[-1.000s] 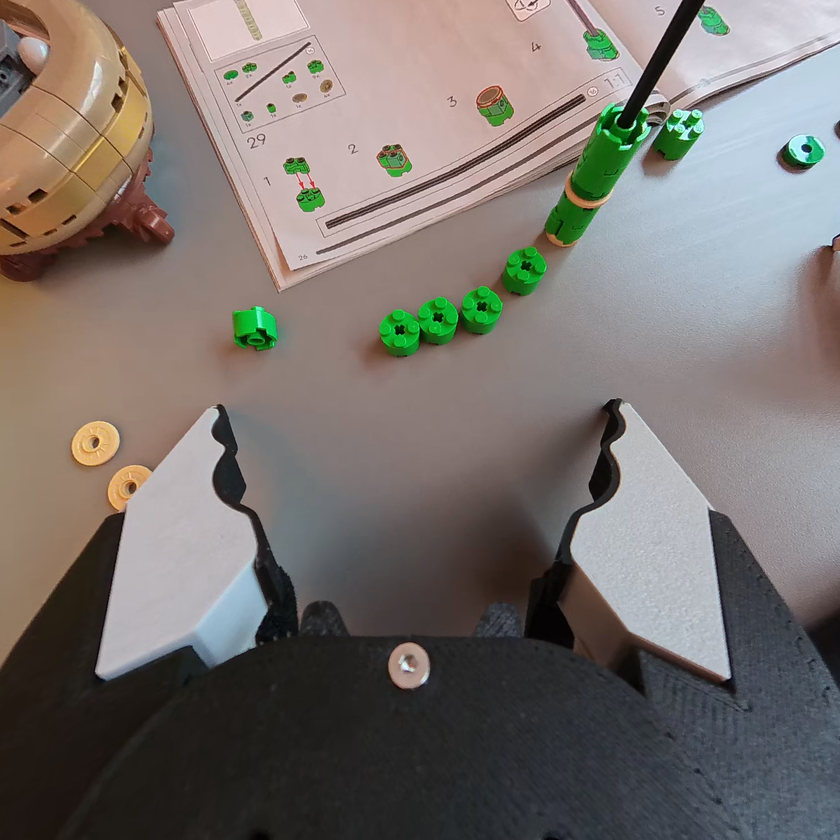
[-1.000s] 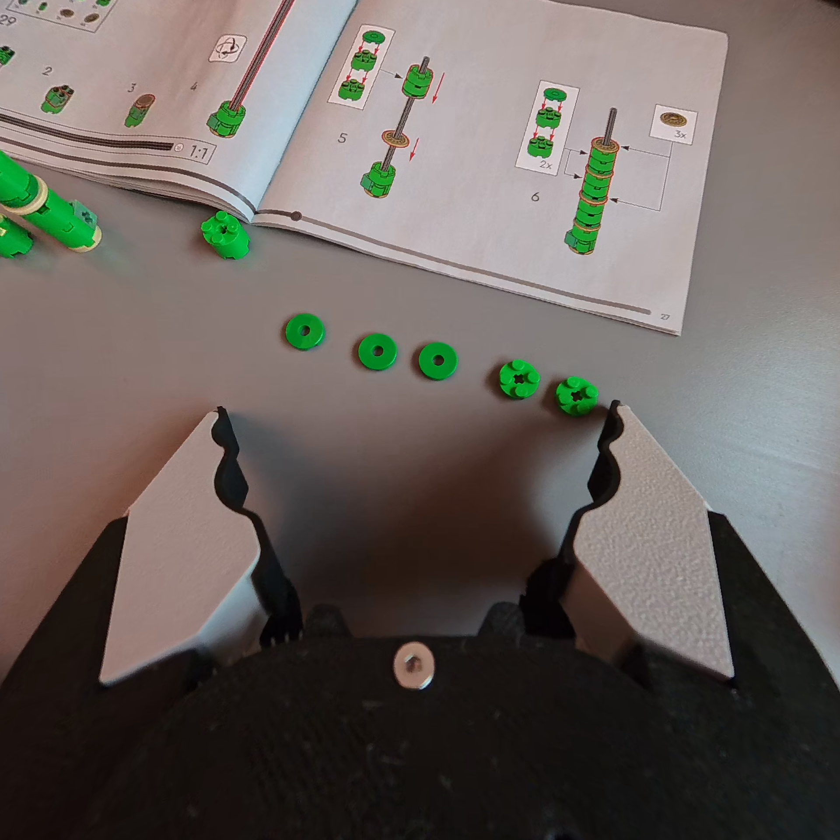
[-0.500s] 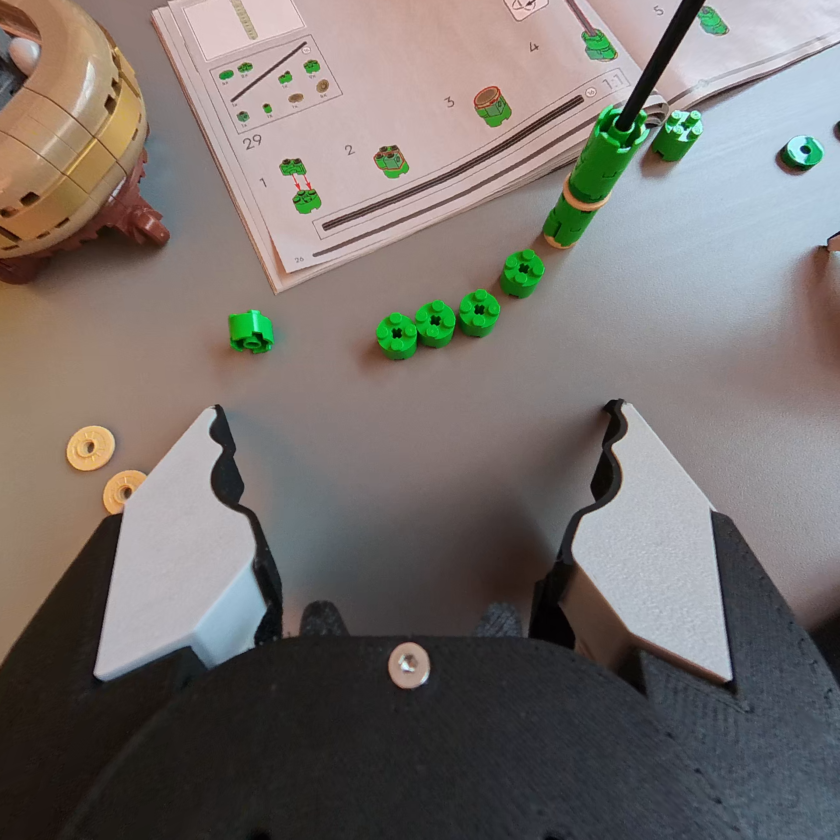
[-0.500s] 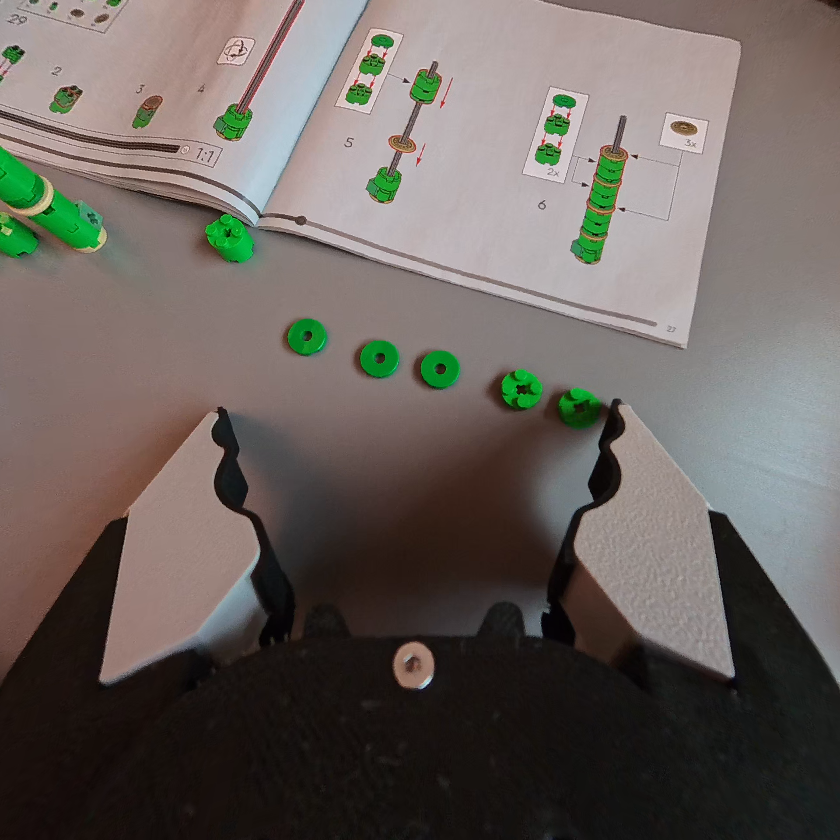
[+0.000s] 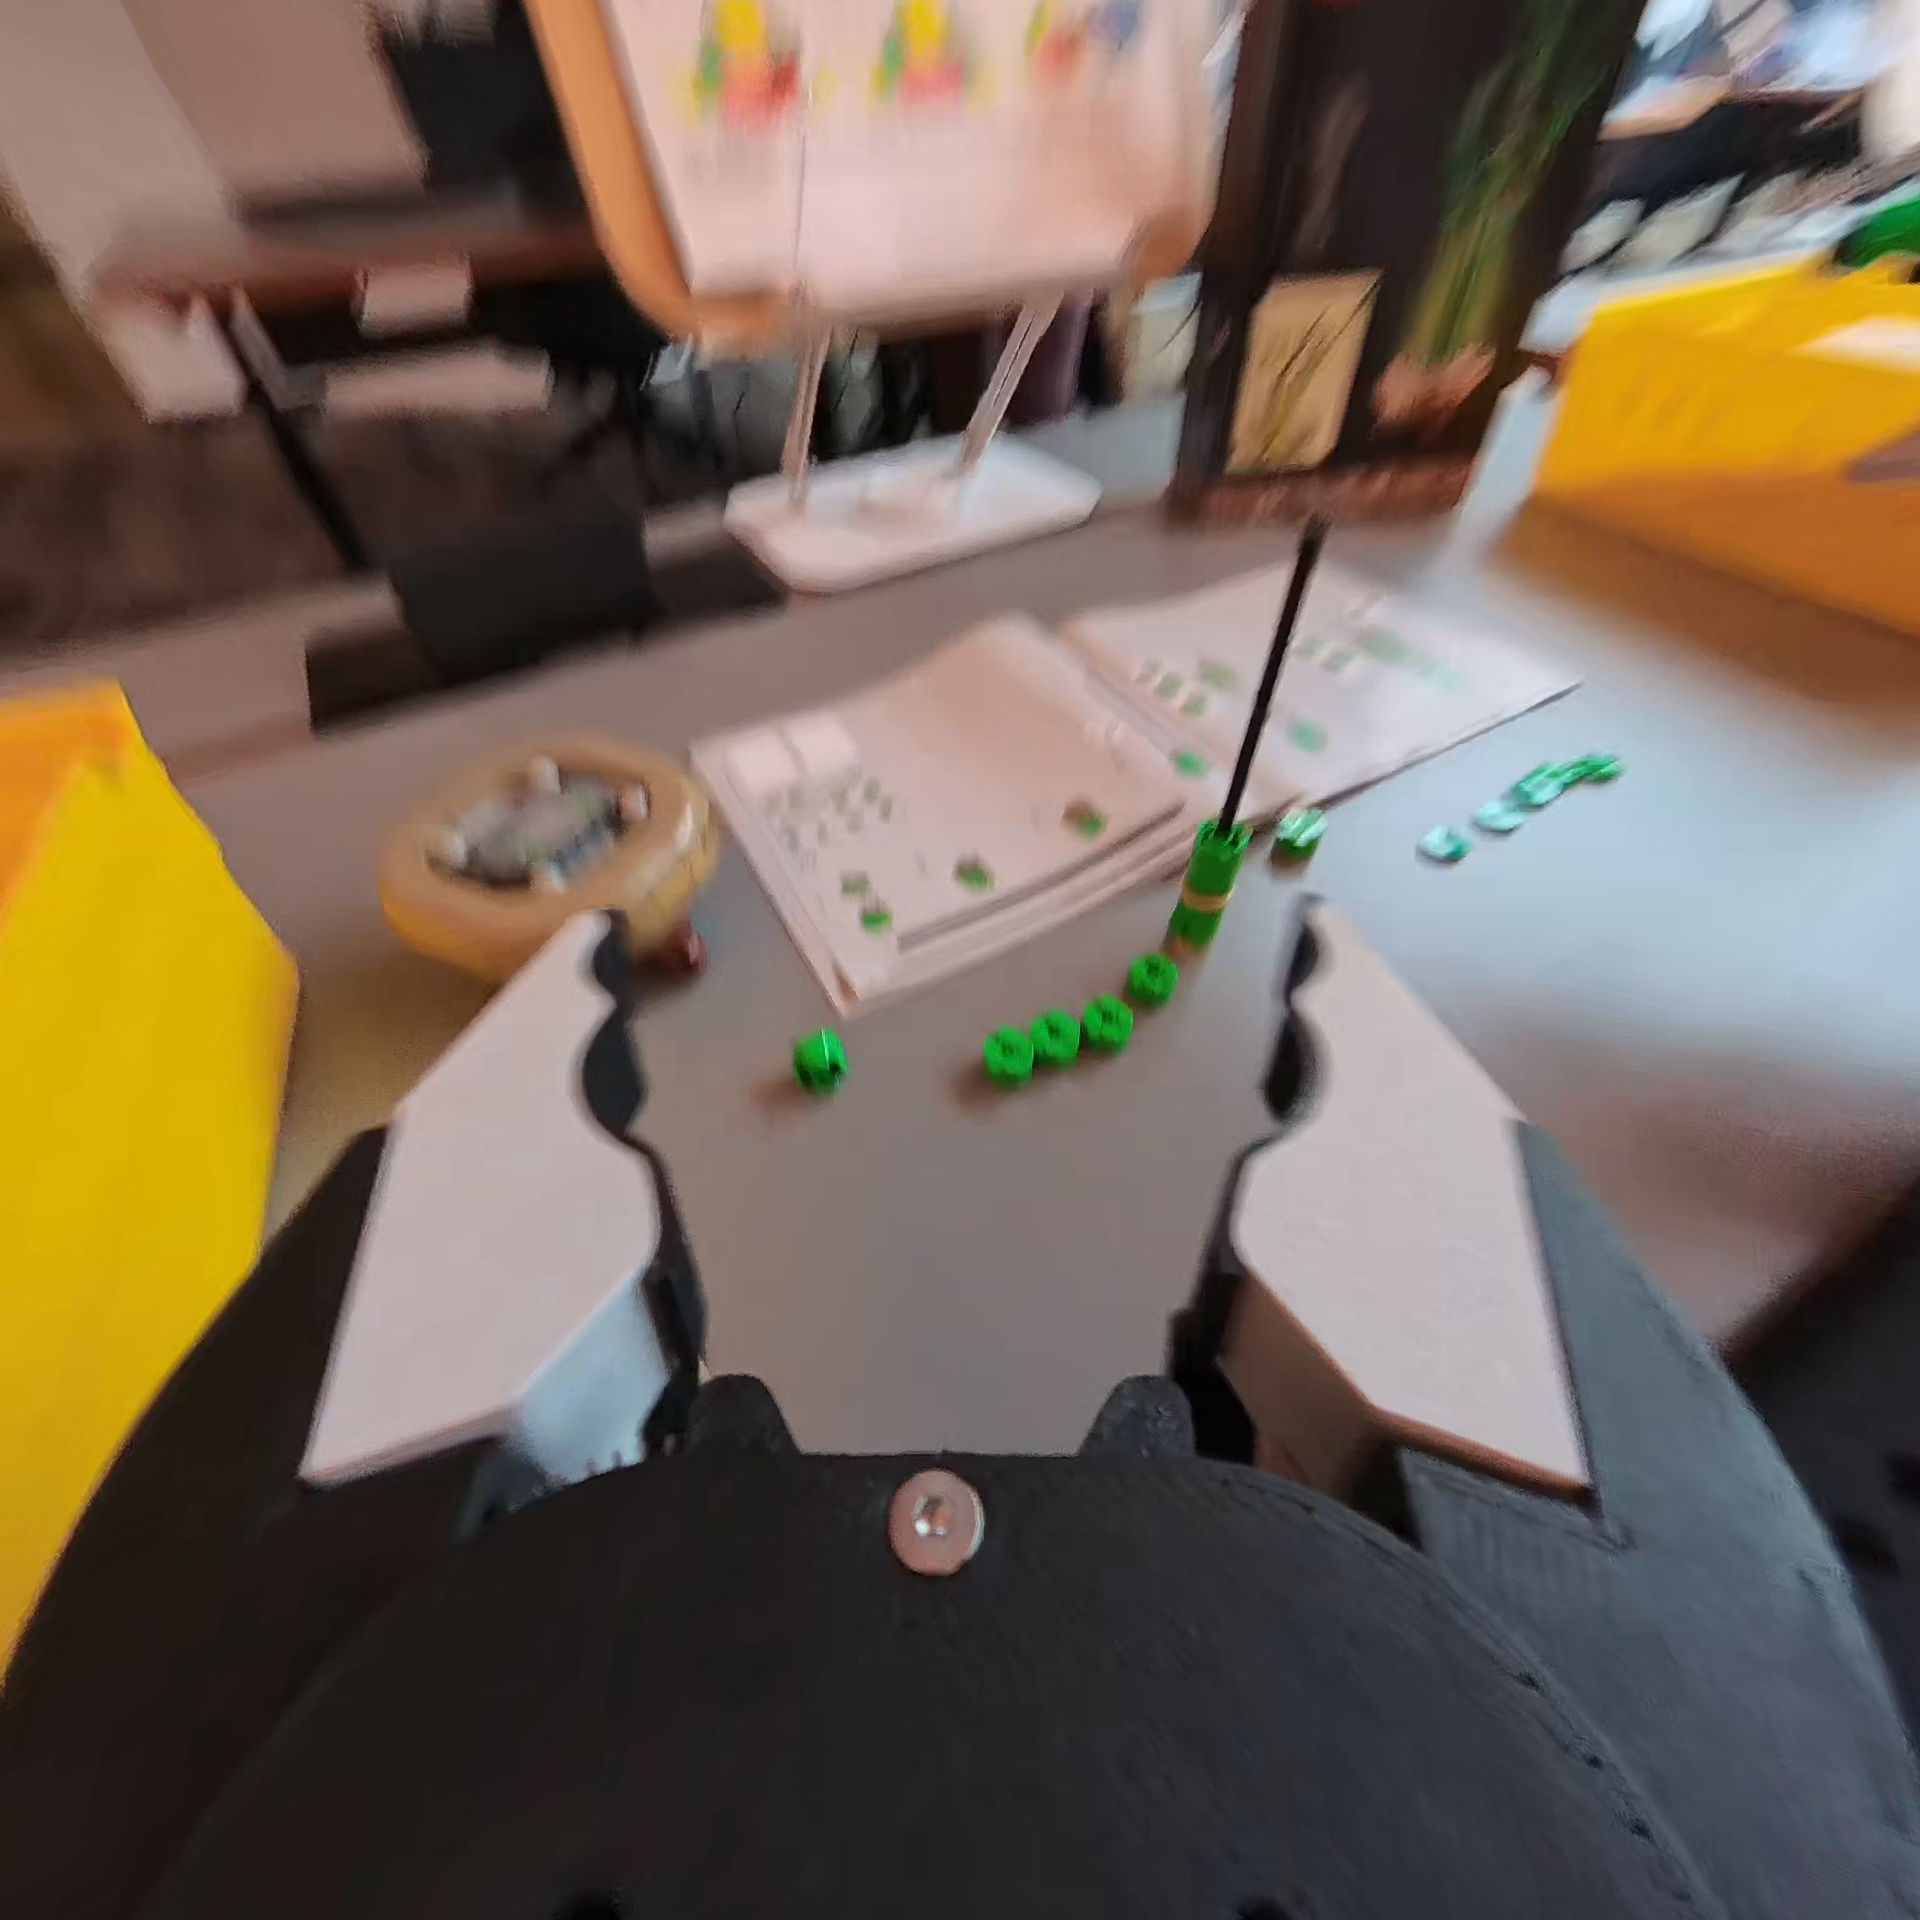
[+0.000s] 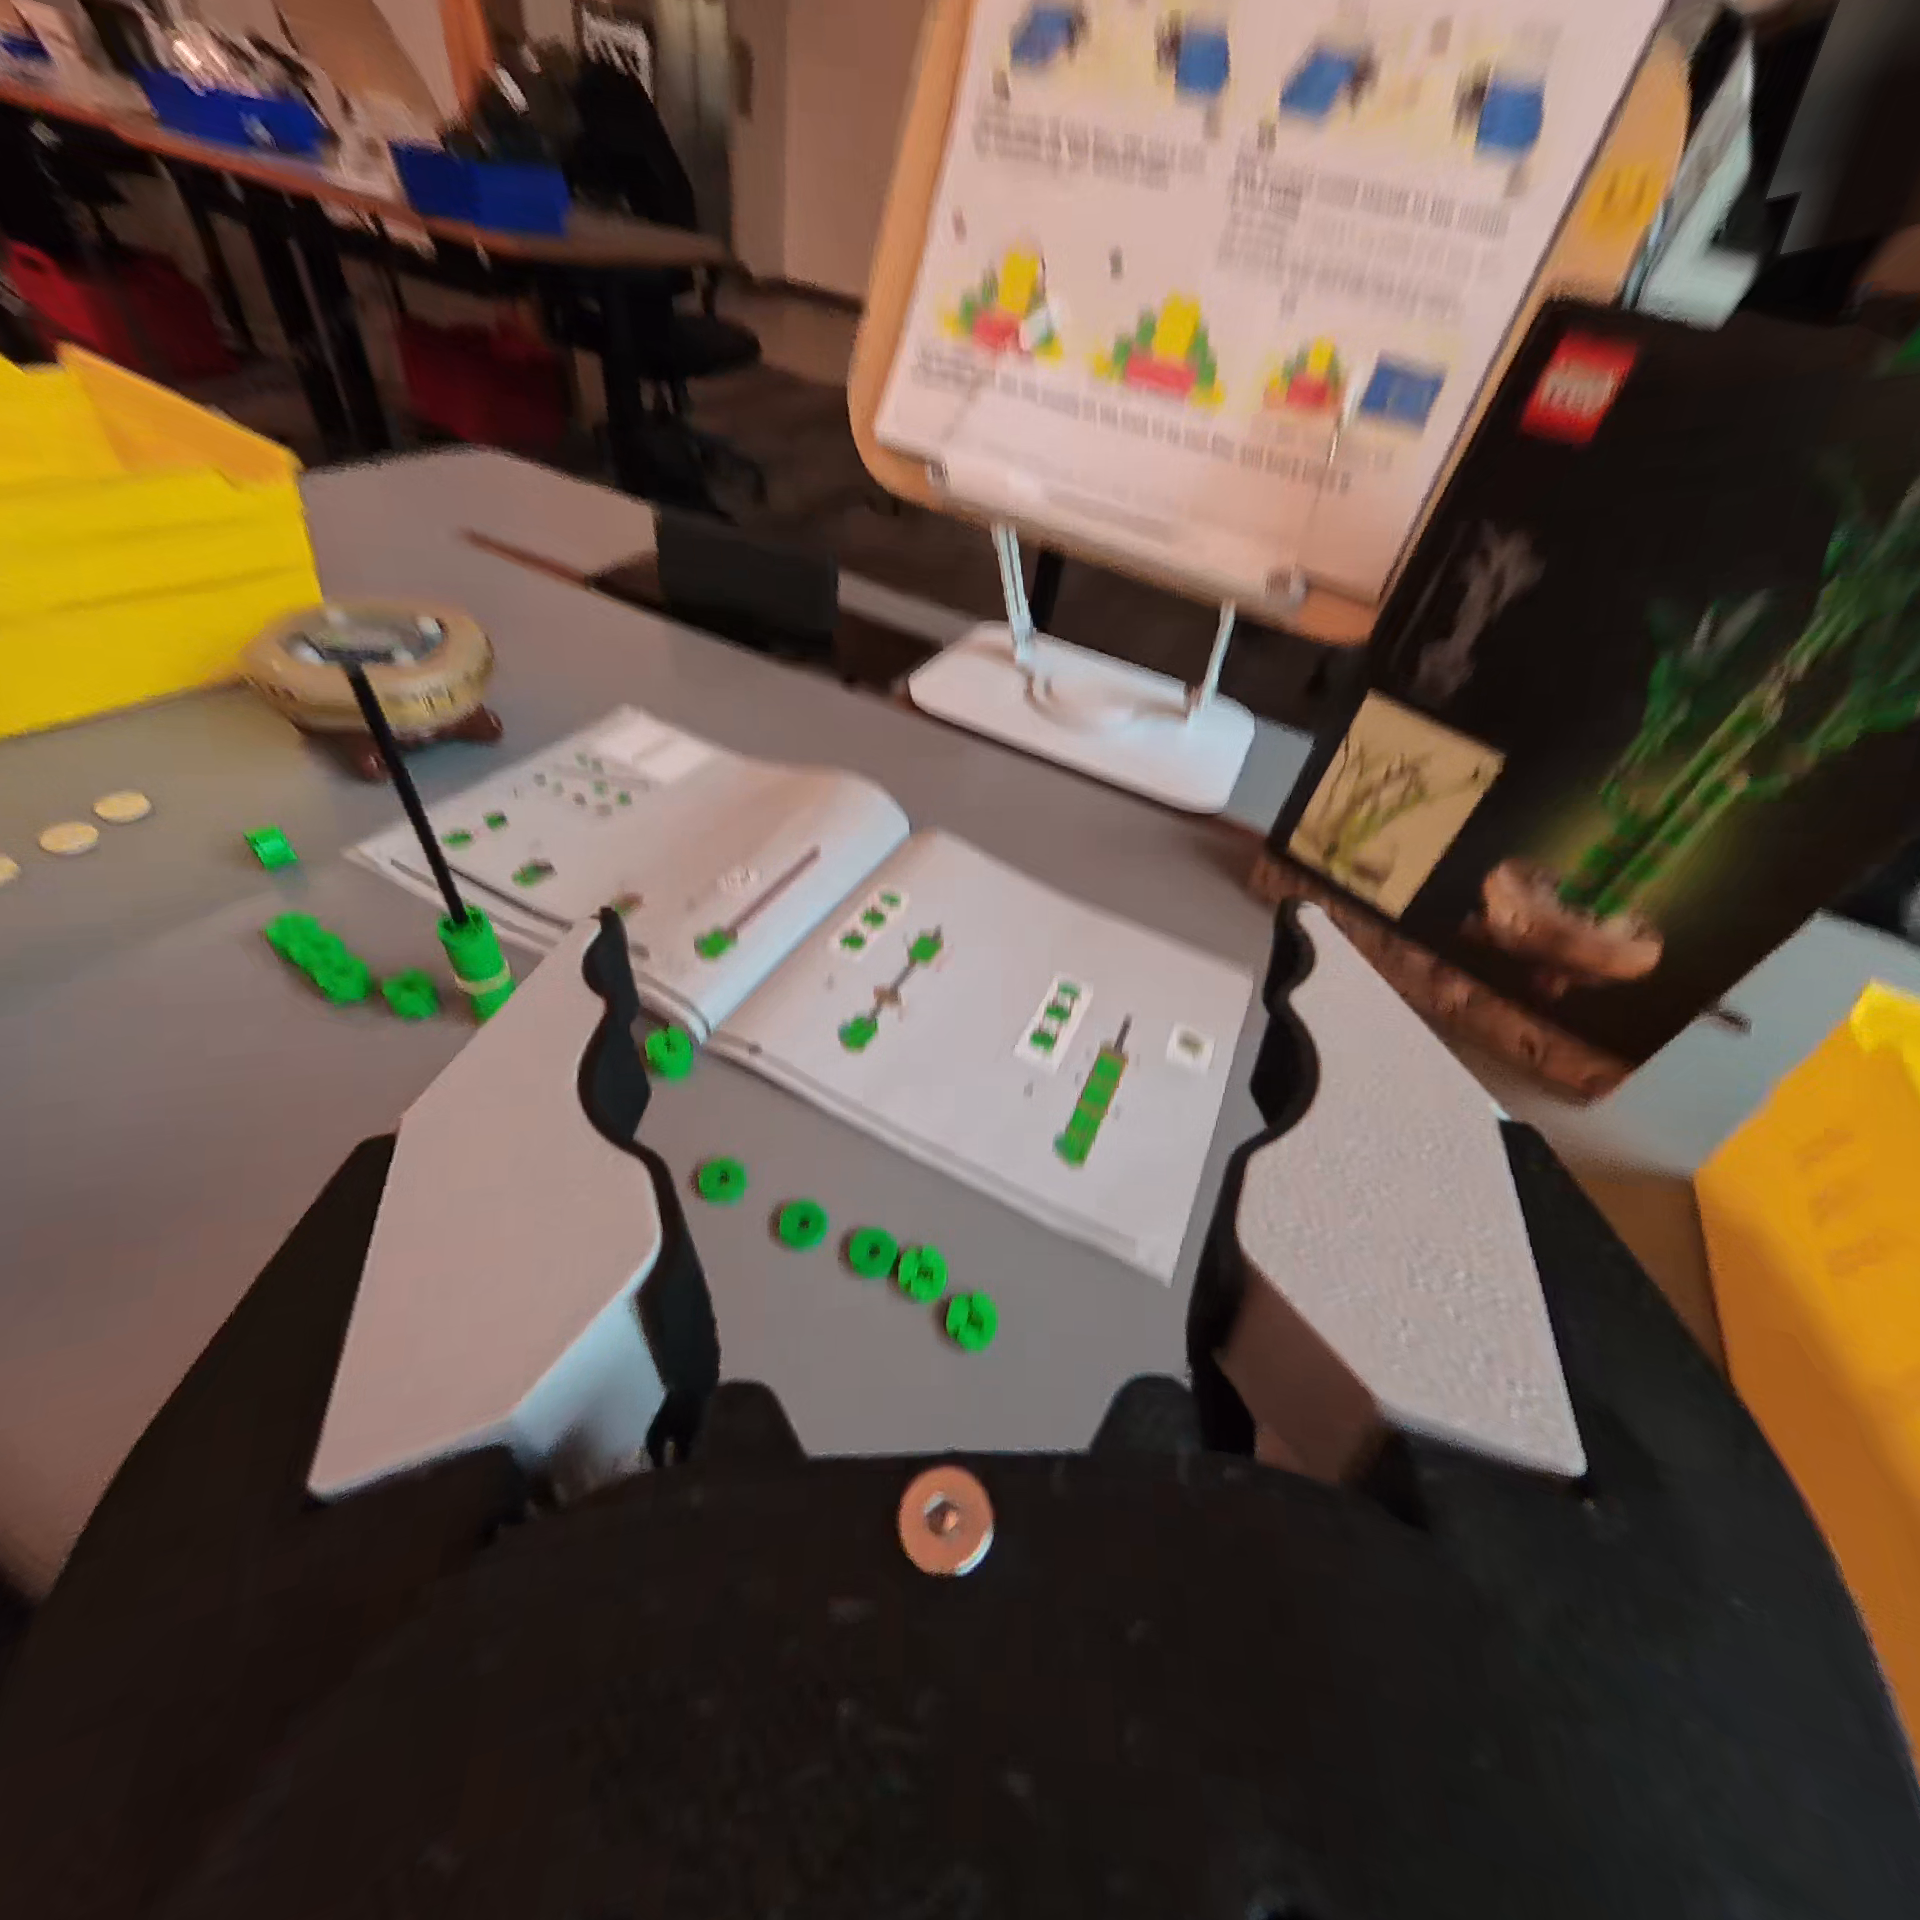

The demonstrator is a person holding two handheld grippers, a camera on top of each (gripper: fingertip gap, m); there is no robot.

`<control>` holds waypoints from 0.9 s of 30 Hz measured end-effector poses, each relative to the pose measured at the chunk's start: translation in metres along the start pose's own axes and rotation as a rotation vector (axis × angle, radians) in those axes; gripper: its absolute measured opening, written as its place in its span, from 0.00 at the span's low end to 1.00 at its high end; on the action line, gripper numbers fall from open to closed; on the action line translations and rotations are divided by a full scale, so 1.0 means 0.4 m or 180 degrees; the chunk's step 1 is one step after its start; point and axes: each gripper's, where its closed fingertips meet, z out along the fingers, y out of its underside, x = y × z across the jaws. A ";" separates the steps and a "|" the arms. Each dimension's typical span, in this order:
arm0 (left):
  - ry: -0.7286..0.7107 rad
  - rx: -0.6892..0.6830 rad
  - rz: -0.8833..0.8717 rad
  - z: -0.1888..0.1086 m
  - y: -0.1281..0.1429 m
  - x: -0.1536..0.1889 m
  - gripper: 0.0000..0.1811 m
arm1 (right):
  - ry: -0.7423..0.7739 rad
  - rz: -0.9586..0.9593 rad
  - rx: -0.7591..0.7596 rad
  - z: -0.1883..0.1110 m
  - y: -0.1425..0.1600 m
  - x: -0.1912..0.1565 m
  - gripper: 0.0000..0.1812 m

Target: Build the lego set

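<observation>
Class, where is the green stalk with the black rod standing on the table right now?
The green stalk stands left of centre, at the near edge of the open instruction booklet, ending a curved line of loose green round bricks.

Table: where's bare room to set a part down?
Bare grey table between the left tongs and the stud row; also near the flat-disc row. Crowded around the rod stack, the booklet and the pot.

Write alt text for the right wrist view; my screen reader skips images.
The open, empty right gripper hangs over a grey table, above a row of green round pieces. Beyond lie an open booklet, a green stack on a black rod, and a dark box.
</observation>
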 end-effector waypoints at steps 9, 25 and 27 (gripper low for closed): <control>0.0093 -0.1181 0.0185 0.031 0.083 -0.089 0.32 | -0.0451 -0.0442 0.1013 -0.016 -0.338 -0.018 0.27; -0.0259 -0.2145 -0.0456 0.126 0.252 -0.105 0.19 | -0.0463 -0.0066 0.1395 0.052 -0.439 0.090 0.22; -0.0216 -0.2178 -0.0448 0.130 0.261 -0.100 0.14 | -0.0492 -0.0056 0.1367 0.063 -0.430 0.091 0.22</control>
